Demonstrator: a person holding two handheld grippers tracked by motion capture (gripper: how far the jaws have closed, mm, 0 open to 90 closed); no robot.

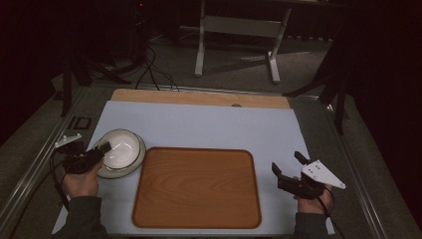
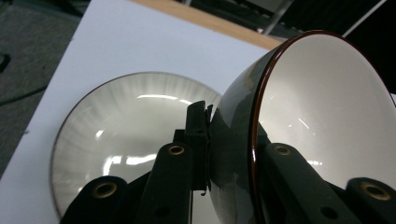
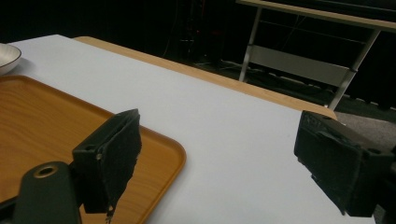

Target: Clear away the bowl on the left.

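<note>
The left gripper pinched the bowl by its rim, tilted above a plate. The wooden tray lay just right of it. The right gripper waited wide open, holding nothing.

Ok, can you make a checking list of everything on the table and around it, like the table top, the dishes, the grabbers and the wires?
Surface: pale sheet over a wooden table top, which shows along the far edge.
Job's things: white bowl with a dark red rim, tilted and lifted off a ribbed plate; bare wooden tray in the middle.
Clutter: nothing seen.
Grippers: left gripper pinches the bowl's wall, one jaw inside and one outside; right gripper open, holding nothing, right of the tray.
Cables: a black cable trails from the left gripper; more cables lie on the floor beyond the table.
Surroundings: dark room, a white metal frame on grey floor.
</note>
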